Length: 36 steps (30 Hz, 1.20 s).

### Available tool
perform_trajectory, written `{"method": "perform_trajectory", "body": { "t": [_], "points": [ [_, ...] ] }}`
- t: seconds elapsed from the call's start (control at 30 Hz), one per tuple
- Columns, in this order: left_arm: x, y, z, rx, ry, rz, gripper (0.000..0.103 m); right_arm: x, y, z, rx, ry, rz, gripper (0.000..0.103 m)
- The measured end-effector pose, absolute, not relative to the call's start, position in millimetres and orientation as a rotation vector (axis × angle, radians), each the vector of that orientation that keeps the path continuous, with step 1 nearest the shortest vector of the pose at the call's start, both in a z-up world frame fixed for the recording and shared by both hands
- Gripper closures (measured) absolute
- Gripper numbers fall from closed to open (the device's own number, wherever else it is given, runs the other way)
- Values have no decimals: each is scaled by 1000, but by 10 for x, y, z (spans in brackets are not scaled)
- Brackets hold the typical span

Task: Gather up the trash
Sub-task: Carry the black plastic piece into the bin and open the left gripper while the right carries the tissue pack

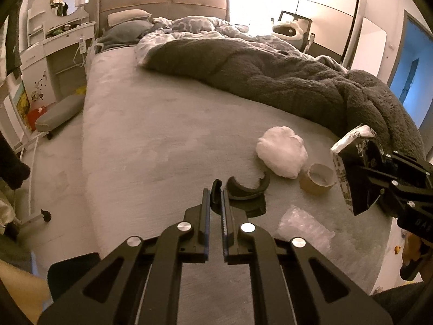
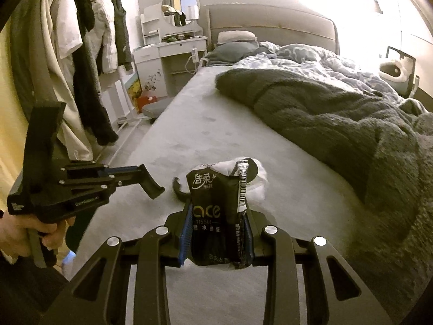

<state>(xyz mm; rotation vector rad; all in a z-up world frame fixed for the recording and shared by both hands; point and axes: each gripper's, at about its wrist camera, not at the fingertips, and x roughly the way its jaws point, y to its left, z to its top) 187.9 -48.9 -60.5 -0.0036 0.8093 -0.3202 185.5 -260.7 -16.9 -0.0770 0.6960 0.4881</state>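
My left gripper [image 1: 215, 197] is shut on the end of a black curved plastic scrap [image 1: 216, 187], just above the grey bed [image 1: 162, 135]. A curved black part [image 1: 249, 187] lies right beyond the fingertips; whether it is the same piece I cannot tell. My right gripper [image 2: 217, 216] is shut on a black tissue pack [image 2: 208, 187] and holds it upright above the bed. From the left wrist the pack [image 1: 349, 157] hangs at the right edge. On the bed between them lie a white fluffy wad [image 1: 281, 154], a brown tape core [image 1: 316, 181] and crumpled clear plastic [image 1: 305, 230].
A dark fleece blanket [image 1: 270, 78] and a patterned duvet [image 1: 194, 29] cover the bed's right half. Left of the bed stand a white dressing table [image 1: 54, 43], a grey wheeled stool [image 1: 59, 111] and hanging clothes [image 2: 81, 54]. A hand [image 2: 35, 230] grips the left tool.
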Motion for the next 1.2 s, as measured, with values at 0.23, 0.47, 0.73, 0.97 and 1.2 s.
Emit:
{"method": "perform_trajectory", "body": {
  "t": [0.23, 0.47, 0.73, 0.97, 1.2],
  "points": [
    [1815, -281, -550, -17, 803, -300, 95, 1865, -2334, -91, -77, 684, 528, 71],
    [1785, -37, -525, -23, 808, -266, 95, 1913, -2104, -72, -69, 685, 567, 71],
    [1773, 277, -540, -40, 826, -219, 95, 1947, -1790, -47, -72, 684, 609, 71],
    [1750, 580, -670, -39, 894, -165, 95, 1956, -1504, 10, -74, 675, 655, 71],
    [1728, 936, -836, -72, 972, -125, 95, 1998, -1168, -50, -88, 711, 698, 71]
  ]
}}
